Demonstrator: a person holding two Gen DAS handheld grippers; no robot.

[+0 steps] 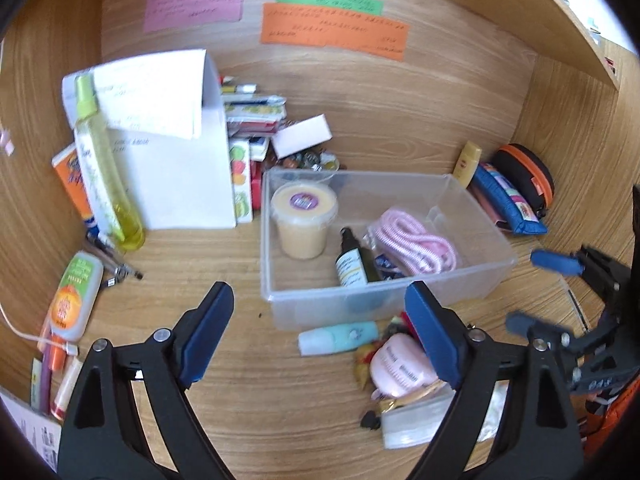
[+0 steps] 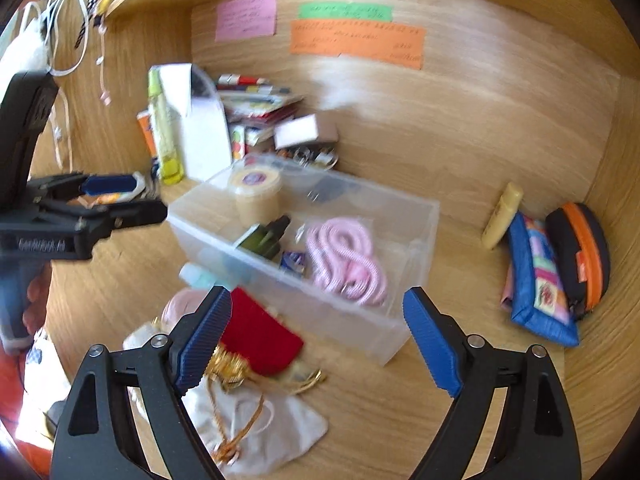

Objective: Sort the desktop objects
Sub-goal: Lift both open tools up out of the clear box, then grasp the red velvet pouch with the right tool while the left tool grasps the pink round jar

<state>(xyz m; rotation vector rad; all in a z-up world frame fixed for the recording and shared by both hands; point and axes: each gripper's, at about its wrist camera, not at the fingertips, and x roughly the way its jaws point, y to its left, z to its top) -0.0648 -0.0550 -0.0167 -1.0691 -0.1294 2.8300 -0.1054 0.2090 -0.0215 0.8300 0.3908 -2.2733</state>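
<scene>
Nearest the left wrist camera, the left gripper (image 1: 320, 336) hangs spread wide and holding nothing above the wooden desk (image 1: 248, 408). Just past its right finger lie a pink oval case (image 1: 398, 368) and a mint-green tube (image 1: 340, 337), touching the clear plastic bin (image 1: 472, 280). Over a red velvet pouch (image 2: 260, 336) and a white drawstring bag (image 2: 280, 428), the right gripper (image 2: 318, 338) is likewise spread and empty. Inside the bin sit a pink coiled cord (image 1: 416, 244), a dark spray bottle (image 1: 352, 260) and a yellow lidded tub (image 1: 303, 220). Farther right, a blue patchwork pouch (image 2: 540, 280) leans against the wall.

Wooden desk (image 1: 280, 400), wood back panel (image 1: 440, 92), paper notes (image 1: 334, 32).
</scene>
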